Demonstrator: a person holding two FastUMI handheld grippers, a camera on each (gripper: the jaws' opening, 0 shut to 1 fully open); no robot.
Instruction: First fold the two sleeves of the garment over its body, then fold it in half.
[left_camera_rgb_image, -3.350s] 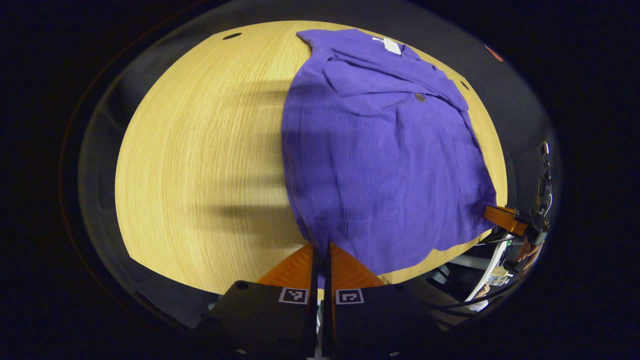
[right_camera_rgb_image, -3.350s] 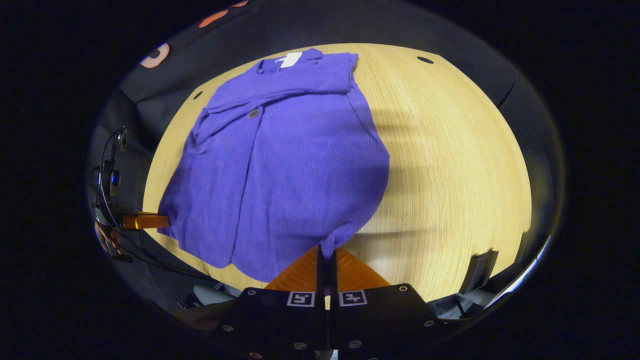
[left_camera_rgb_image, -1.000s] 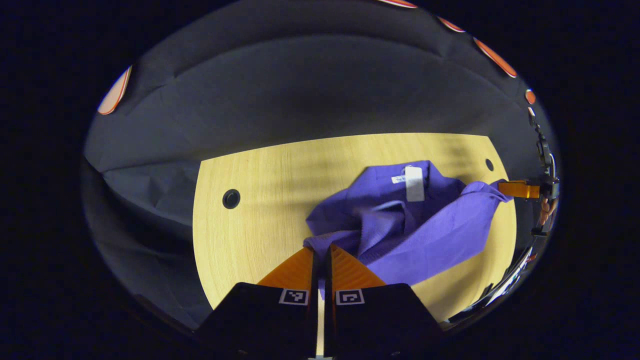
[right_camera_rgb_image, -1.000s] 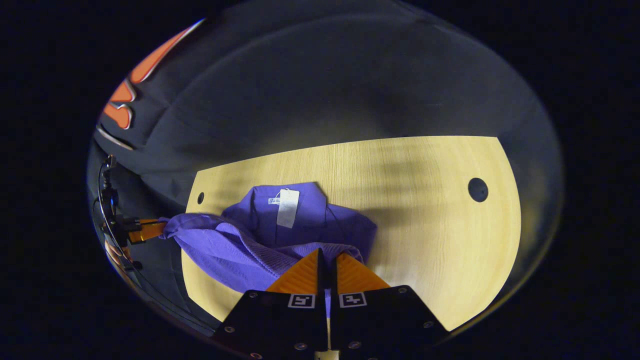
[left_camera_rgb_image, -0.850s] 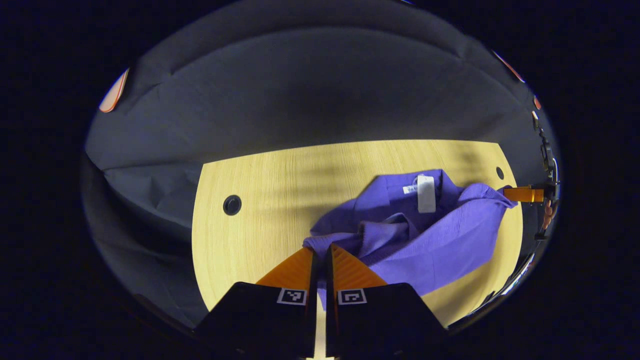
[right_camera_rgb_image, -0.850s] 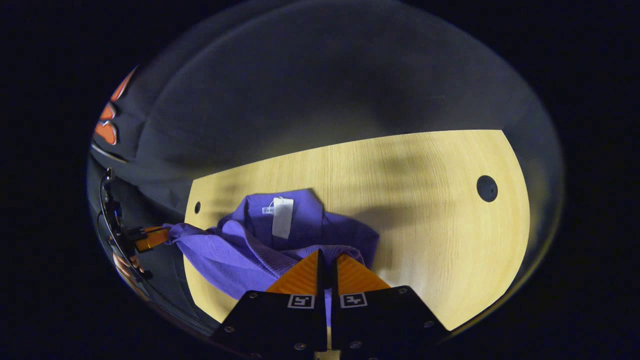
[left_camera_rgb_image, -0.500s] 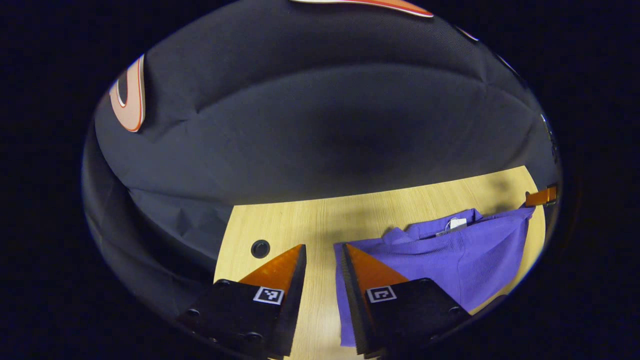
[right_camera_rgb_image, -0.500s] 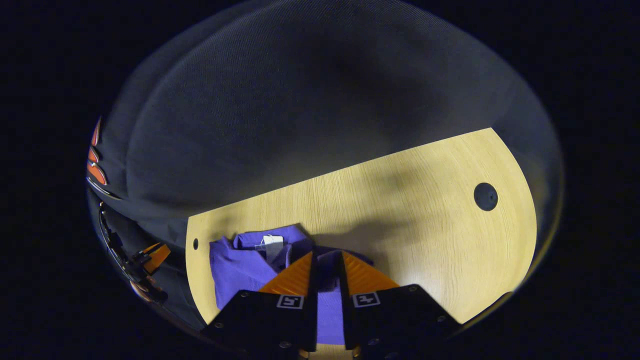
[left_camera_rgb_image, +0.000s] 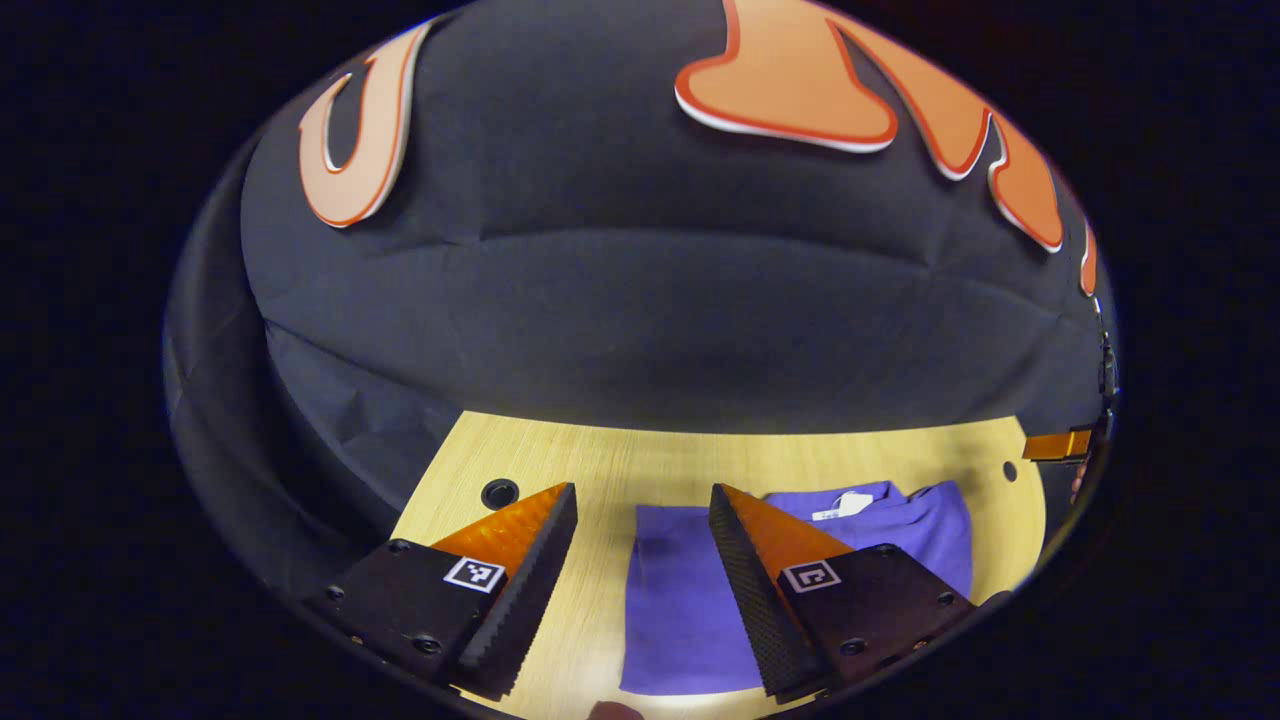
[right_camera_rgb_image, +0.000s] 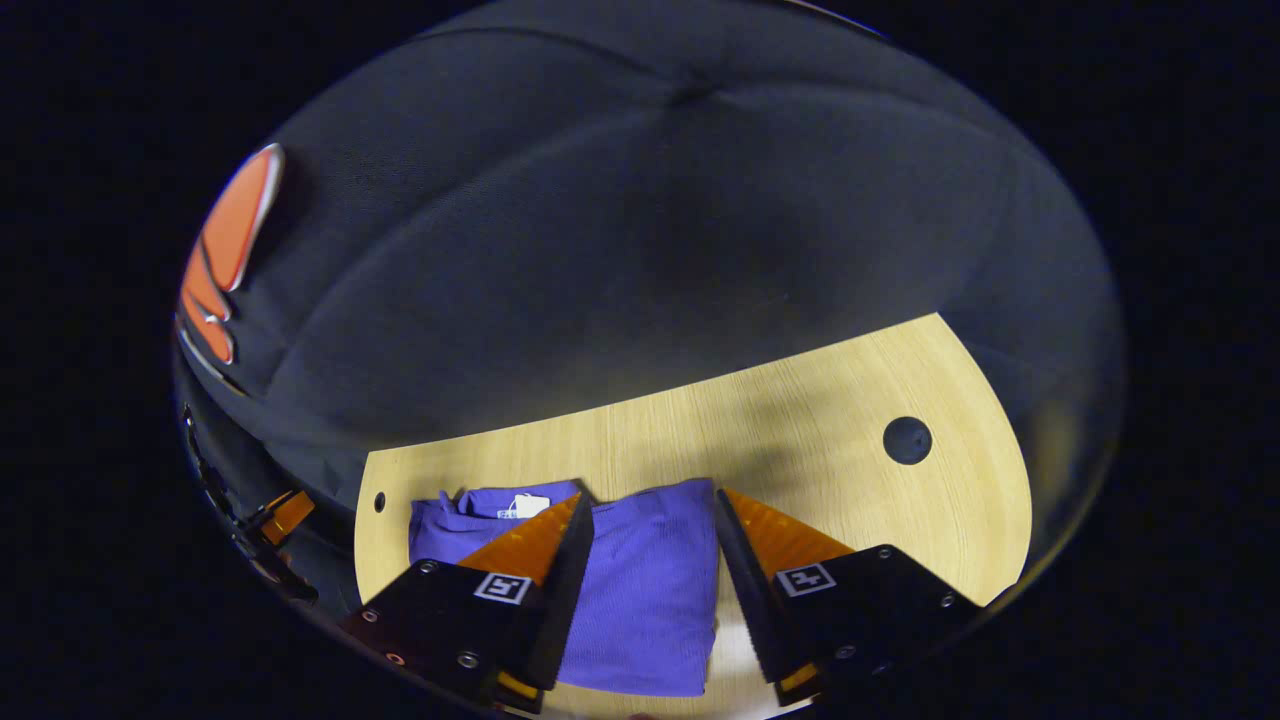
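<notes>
1. in the left gripper view the left gripper (left_camera_rgb_image: 640, 500) has its fingers spread wide, nothing between them, raised off the table.
2. in the right gripper view the right gripper (right_camera_rgb_image: 650, 505) is likewise spread apart with no cloth pinched between its fingers.
3. the purple garment (left_camera_rgb_image: 690, 590) lies folded flat on the wooden table (left_camera_rgb_image: 600, 460); in the left gripper view its left edge shows in the gap between the fingers and the rest runs behind the right-hand finger.
4. in the right gripper view the garment (right_camera_rgb_image: 645, 590) shows as a neat rectangle in the gap between the fingers, its collar end sticking out at the far left.
5. a white tag (right_camera_rgb_image: 527, 505) sits at that collar end, near the table's back edge.
6. the table has a round dark hole (right_camera_rgb_image: 907, 440) well off to the right of the garment in the right gripper view, and another hole (left_camera_rgb_image: 499, 493) left of it in the left gripper view.
7. the other gripper's finger (left_camera_rgb_image: 1060, 444) shows at the far right rim of the left gripper view, clear of the cloth.
</notes>
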